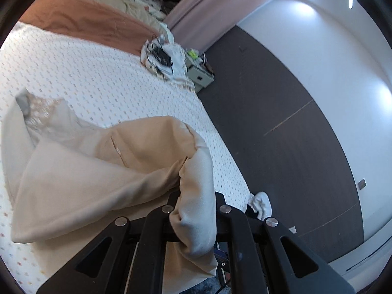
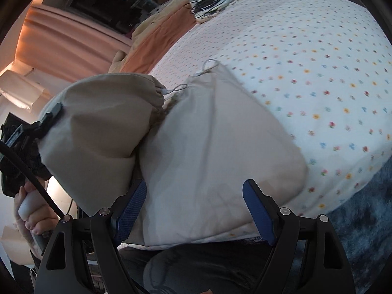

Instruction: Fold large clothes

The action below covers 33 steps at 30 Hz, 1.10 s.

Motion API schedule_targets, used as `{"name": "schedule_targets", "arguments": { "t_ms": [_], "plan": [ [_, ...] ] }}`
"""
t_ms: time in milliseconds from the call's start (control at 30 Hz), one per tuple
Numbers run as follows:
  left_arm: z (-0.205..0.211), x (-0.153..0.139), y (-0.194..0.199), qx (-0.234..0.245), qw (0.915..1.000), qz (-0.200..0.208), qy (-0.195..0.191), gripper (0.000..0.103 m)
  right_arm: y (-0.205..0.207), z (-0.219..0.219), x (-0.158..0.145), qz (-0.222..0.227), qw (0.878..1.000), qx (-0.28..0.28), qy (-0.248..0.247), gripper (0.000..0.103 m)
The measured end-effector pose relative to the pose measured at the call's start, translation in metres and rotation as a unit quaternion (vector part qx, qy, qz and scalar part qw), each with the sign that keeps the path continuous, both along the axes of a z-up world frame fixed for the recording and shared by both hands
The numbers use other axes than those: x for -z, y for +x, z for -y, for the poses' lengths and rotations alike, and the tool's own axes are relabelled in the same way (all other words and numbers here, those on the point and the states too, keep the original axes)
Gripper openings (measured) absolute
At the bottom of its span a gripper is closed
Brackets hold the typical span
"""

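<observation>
Left wrist view: one beige garment (image 1: pixel 80 171) is pinched by the left gripper (image 1: pixel 196 210). The right gripper (image 2: pixel 194 208) is spread wide, nothing held between its blue fingers (image 2: pixel 132 205).

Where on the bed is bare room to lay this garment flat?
Bare sheet runs from the garment out to the bed's far edge, and up to the cable pile. Crowded: the orange blanket side and the cable pile corner. The left gripper holds a fold; the right gripper hangs open.
</observation>
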State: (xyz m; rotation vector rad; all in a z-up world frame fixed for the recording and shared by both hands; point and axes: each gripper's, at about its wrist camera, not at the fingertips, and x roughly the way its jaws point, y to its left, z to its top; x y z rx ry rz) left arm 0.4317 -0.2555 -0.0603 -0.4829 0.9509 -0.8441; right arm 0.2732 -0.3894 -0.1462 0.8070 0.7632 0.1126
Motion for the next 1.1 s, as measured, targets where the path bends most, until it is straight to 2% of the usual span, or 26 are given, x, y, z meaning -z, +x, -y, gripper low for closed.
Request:
{"name": "schedule_targets", "arguments": {
  "t_ms": [200, 400, 500, 567, 600, 633, 667, 700, 733, 767, 900, 1033, 1100],
  "plan": [
    [0.049, 0.038, -0.007, 0.026, 0.9987, -0.044, 0.009, 0.009, -0.023, 0.028, 0.010, -0.012, 1.000, 0.022, 0.017, 0.080],
    [0.083, 0.057, -0.022, 0.058, 0.9964, -0.059, 0.018, 0.009, -0.058, 0.044, -0.003, -0.011, 0.999, 0.043, 0.024, 0.080],
    [0.095, 0.080, -0.020, 0.061, 0.9926, -0.098, 0.037, 0.010, -0.074, 0.051, -0.002, -0.013, 0.998, 0.051, 0.029, 0.080],
    [0.101, 0.098, -0.021, 0.069, 0.9867, -0.142, 0.039, 0.017, -0.080, 0.054, 0.001, -0.013, 0.998, 0.055, 0.035, 0.080],
    [0.103, 0.106, -0.020, 0.079, 0.9825, -0.164, 0.038, 0.027, -0.080, 0.056, 0.003, -0.013, 0.998, 0.056, 0.037, 0.080],
    [0.105, 0.113, -0.022, 0.090, 0.9782, -0.184, 0.033, 0.044, -0.082, 0.057, 0.005, -0.013, 0.998, 0.057, 0.039, 0.080],
    [0.106, 0.117, -0.023, 0.102, 0.9751, -0.196, 0.023, 0.054, -0.084, 0.057, 0.006, -0.013, 0.997, 0.058, 0.039, 0.080],
    [0.106, 0.117, -0.026, 0.111, 0.9734, -0.200, 0.014, 0.076, -0.085, 0.056, 0.006, -0.013, 0.997, 0.058, 0.040, 0.080],
    [0.105, 0.115, -0.028, 0.116, 0.9737, -0.196, 0.013, 0.092, -0.084, 0.056, 0.006, -0.012, 0.998, 0.057, 0.039, 0.080],
    [0.102, 0.110, -0.031, 0.119, 0.9750, -0.187, 0.015, 0.096, -0.085, 0.054, 0.004, -0.007, 0.998, 0.056, 0.038, 0.080],
    [0.078, 0.092, -0.032, 0.111, 0.9803, -0.162, 0.018, 0.096, -0.083, 0.045, -0.008, 0.018, 0.999, 0.045, 0.023, 0.080],
    [0.036, 0.074, -0.036, 0.060, 0.9902, -0.116, 0.051, 0.096, -0.078, 0.032, -0.017, 0.046, 0.999, 0.027, 0.002, 0.080],
    [0.012, 0.069, -0.039, 0.036, 0.9924, -0.102, 0.059, 0.096, -0.072, 0.026, -0.017, 0.049, 0.999, 0.018, -0.001, 0.080]
  ]
}}
